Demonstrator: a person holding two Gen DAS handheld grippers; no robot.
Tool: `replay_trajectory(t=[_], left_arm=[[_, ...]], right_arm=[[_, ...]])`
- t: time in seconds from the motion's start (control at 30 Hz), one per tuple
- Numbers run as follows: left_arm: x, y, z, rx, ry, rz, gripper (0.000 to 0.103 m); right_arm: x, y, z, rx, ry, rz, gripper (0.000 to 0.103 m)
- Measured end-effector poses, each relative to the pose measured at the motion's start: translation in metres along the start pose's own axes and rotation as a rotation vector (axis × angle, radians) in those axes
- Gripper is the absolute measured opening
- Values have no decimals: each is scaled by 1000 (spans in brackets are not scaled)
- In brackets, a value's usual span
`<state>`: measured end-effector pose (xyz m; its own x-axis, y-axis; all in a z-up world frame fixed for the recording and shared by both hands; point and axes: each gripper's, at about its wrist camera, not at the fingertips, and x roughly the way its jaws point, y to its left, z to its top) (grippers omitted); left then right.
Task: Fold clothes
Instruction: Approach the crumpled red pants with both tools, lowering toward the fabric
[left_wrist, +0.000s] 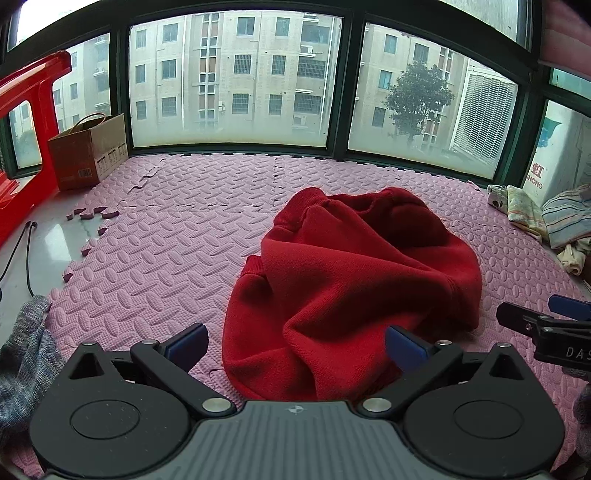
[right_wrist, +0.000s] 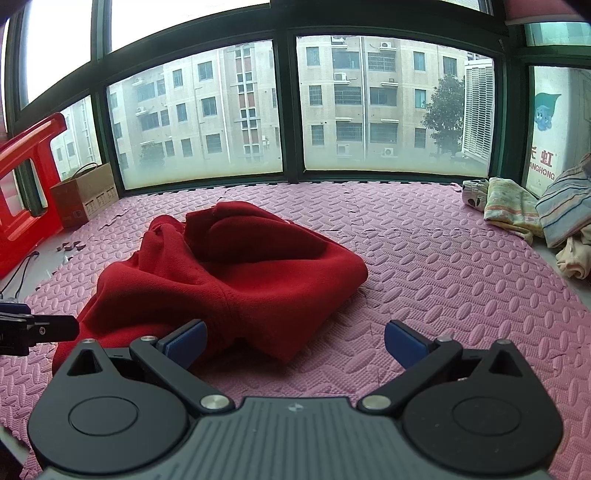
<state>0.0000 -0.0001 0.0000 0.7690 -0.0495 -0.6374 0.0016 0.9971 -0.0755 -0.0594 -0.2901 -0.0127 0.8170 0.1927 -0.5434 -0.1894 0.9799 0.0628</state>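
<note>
Right at the bottom of my left wrist view sits the left gripper (left_wrist: 295, 341), fingers spread wide with nothing between the pads, hovering over the near hem of the red sweater (left_wrist: 351, 280). Starting at the left of the frame: a red plastic stool (left_wrist: 29, 110) upper left, a cardboard box (left_wrist: 88, 151) beside it, then the sweater bunched in a heap in the middle of the pink foam mat (left_wrist: 166, 240). At the right edge, the right gripper (right_wrist: 293, 341) pokes in, its fingers equally wide and empty; in its own view the sweater lies centre-left. Far right, a pile of other clothes (right_wrist: 535, 221) waits. My read: folding hasn't begun. The sweater needs spreading flat first, and the pile remains.
</note>
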Motion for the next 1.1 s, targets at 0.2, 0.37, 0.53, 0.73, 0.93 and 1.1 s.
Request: replay_trajectory(t=[0.2,0.37,0.53,0.73,0.93,1.1], left_arm=[[-3,-11,-4,33,-4,27,103],[-12,-11,-10,10,4,4,103],[-11,-12,-13,14,27,8,103],[-14,-13,-19,4,42,15,103],[-16,-12,-26,-9,58,36,103],[-17,-13,-30,-15,68,47,103]], right_arm=[[-11,-5,-3,7,-3,0,103],[-8,18,-4,10,-5,-7,103],[-11,36,-6,27,-2,-9,103],[-10,48,-5,44,3,-19,103],[-7,60,-5,63,13,-28,101],[-5,69,-6,71,26,-43,99]])
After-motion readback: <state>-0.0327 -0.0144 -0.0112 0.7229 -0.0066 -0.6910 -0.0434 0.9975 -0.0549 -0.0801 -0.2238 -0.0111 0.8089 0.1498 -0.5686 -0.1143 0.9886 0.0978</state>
